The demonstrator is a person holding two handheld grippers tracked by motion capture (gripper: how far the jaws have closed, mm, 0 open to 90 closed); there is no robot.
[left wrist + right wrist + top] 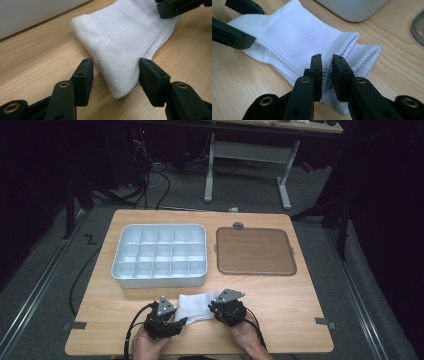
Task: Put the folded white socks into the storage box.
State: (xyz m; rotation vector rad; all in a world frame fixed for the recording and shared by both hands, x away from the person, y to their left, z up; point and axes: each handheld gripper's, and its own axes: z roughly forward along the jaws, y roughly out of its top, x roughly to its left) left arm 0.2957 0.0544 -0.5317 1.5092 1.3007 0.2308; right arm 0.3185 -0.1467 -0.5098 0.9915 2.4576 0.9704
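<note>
Left gripper (176,321) rests low with jaws spread around the sock's (197,306) toe end; right gripper (214,306) pinches its ribbed cuff

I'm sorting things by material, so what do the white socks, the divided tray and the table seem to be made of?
White socks: soft ribbed knit, likely cotton blend; fine ribs and folded cuffs show.
Divided tray: looks like smooth pale plastic, moulded with rounded corners, slightly glossy.
Table: light wood grain, matte; possibly laminate, I can't tell.
</note>
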